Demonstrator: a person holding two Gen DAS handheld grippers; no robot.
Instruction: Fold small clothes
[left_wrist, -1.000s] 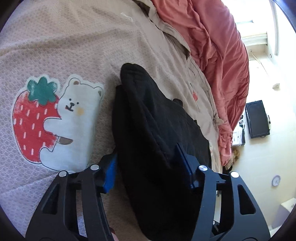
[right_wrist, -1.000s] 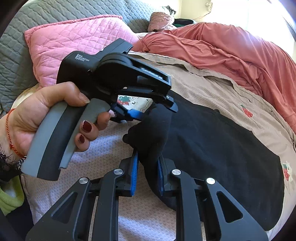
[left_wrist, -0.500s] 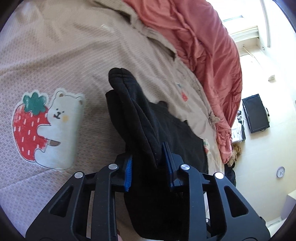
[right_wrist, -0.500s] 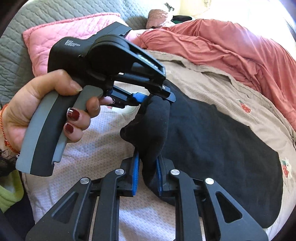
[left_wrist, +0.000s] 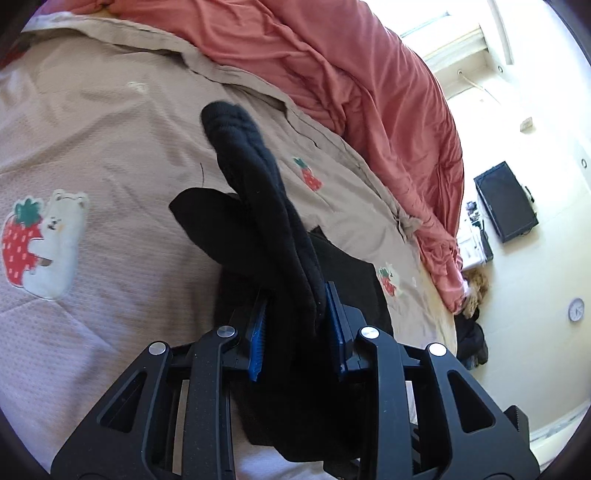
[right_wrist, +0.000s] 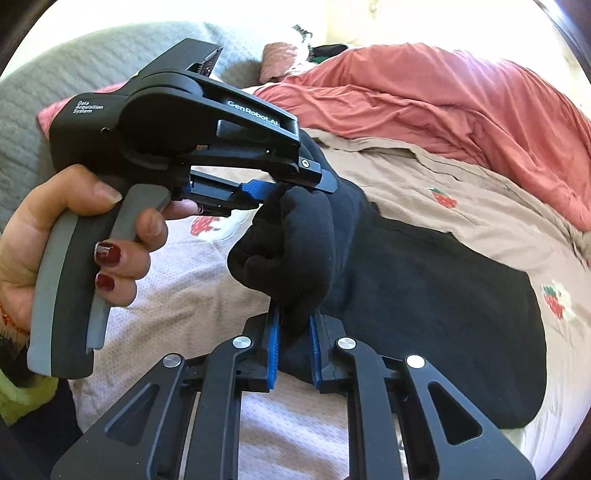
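Left claw (left_wrist: 295, 325) and right claw (right_wrist: 293, 343) both clamp raised edge of black knit garment (right_wrist: 424, 288); rest sprawls beyond claws on beige strawberry-print bedspread (left_wrist: 110, 147); fold just beginning, nothing folded yet

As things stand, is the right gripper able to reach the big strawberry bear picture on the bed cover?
Probably not yet: the right gripper is shut on the black garment, whose bunched fold hangs between it and the strawberry bear picture.
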